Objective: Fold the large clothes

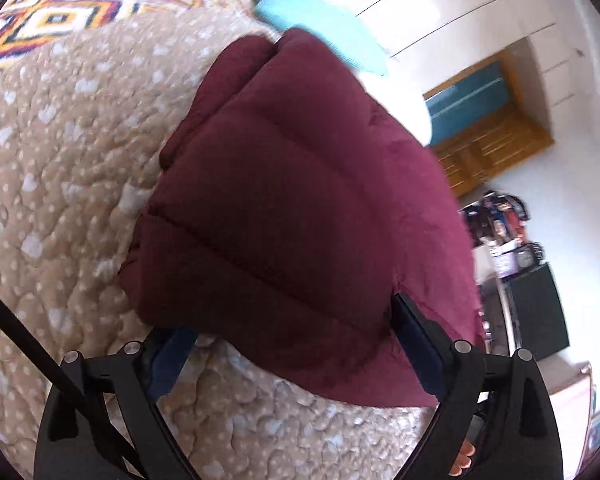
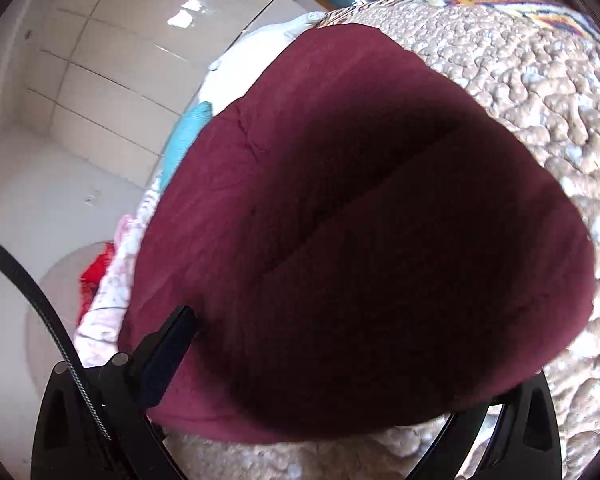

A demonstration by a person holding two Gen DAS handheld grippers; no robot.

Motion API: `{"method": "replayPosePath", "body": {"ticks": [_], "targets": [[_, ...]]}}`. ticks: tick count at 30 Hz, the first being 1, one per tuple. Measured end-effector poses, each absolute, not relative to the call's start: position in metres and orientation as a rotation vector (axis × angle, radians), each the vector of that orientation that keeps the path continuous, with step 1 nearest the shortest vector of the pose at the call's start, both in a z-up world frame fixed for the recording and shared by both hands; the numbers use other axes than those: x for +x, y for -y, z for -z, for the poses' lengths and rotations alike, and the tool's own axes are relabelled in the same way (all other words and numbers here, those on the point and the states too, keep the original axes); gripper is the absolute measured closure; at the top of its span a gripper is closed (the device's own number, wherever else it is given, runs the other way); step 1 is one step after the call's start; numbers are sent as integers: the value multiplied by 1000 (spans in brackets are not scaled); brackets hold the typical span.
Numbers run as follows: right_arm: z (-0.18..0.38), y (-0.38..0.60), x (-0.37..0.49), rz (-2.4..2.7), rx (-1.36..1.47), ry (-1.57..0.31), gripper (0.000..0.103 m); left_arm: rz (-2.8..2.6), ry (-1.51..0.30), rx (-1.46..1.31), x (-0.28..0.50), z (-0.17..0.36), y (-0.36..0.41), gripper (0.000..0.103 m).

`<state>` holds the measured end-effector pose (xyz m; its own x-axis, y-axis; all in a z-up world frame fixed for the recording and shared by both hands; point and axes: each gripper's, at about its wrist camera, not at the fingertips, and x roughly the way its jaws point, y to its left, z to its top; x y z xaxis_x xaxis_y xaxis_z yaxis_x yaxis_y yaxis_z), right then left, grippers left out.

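A maroon quilted puffer jacket [image 1: 300, 200] lies bunched on a tan quilted bedspread [image 1: 60, 160]. My left gripper [image 1: 296, 344] stands wide open with the jacket's near edge between its blue-padded fingers [image 1: 416, 344]; the jaws do not press on the fabric. In the right wrist view the same jacket [image 2: 360, 240] fills the frame. My right gripper [image 2: 340, 360] is also open around the jacket's near edge. Its left finger [image 2: 172, 344] shows beside the fabric and its right finger is hidden under the jacket.
A patterned blanket [image 1: 80, 4] and a teal cloth [image 1: 312, 16] lie at the bed's far end. A wooden door [image 1: 484, 120], a cluttered dark cabinet [image 1: 532, 304] and white floor tiles [image 2: 80, 80] lie beyond the bed. Pink and red cloth [image 2: 100, 280] hangs at the bed's edge.
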<state>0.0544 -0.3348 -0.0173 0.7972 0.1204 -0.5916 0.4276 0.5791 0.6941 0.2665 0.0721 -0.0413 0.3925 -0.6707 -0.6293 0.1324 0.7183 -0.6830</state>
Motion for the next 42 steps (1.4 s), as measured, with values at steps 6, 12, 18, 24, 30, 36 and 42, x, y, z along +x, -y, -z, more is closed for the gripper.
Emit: {"method": "replayPosePath", "body": {"ticks": [6,12,18,24,30,36,42], "targets": [[14,343,52,81,1060,-664,76,477,-1030,-491,245,14,-65,57],[5,324,28,32,1050,-668,80,480,-1025,-451,212,-1,-71,59],[13,322,27,32,1054,-693,80,459,-1012,-368,197,0,-67,57],[19,330,34,5,1041,-706,71,423,-1009,-336,175,2,-71,51],[5,323,21,100,980,-714,43,347,-985,-269,149,-8,-84,47],[-35,311,-11,180,762,-705,39,203,-918,-192,125,-23,-123,47],[-71,303,-29,217,556,-636,40,207,-858,-208,123,-47,-134,44]]}}
